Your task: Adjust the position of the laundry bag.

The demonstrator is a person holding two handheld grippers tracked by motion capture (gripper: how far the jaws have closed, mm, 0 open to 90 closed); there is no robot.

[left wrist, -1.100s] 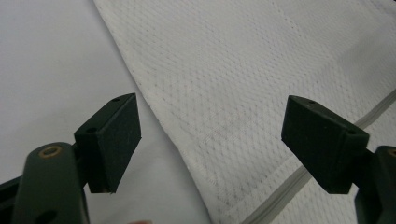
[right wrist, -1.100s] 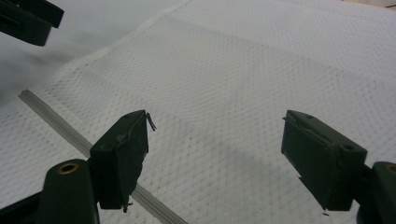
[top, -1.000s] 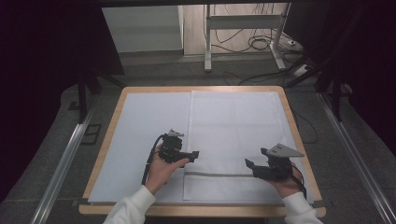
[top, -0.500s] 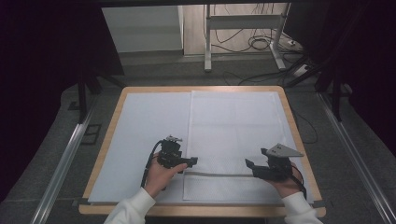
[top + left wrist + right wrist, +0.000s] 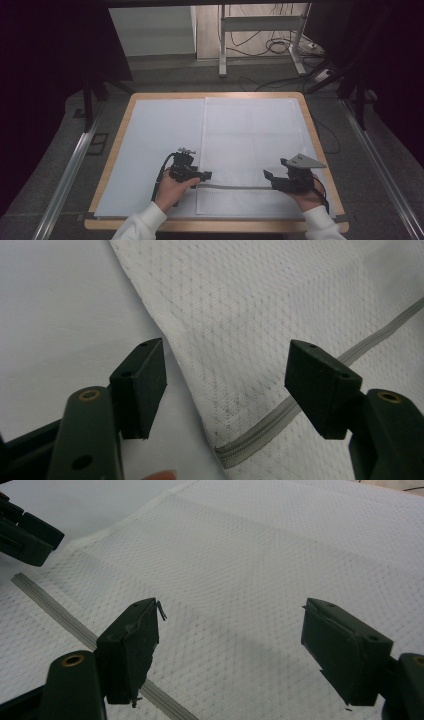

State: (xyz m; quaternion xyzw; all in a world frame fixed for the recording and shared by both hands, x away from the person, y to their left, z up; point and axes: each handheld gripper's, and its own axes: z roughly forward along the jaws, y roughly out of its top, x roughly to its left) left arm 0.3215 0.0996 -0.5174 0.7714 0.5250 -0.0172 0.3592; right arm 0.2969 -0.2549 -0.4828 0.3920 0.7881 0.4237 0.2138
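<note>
A white mesh bag (image 5: 250,150) lies flat on the right half of the worktop (image 5: 115,150), on top of a white sheet (image 5: 150,135). A grey zipper (image 5: 235,187) runs across the bag near its near edge.

The left claw (image 5: 204,175) sits at the bag's left edge, right by the end of the zipper (image 5: 250,432). Its jaws have just been closing, but a clear gap is left, and the bag's edge and zipper end lie between them without being pinched. I think it is there to grab that corner. The left hand (image 5: 172,190) reaches in from the near side with the claw pointing right.

The right claw (image 5: 267,176) points left, low over the zipper (image 5: 55,612). Its jaws stand wide with nothing in them. The right hand (image 5: 307,197) rests near the bag's near right corner.
</note>
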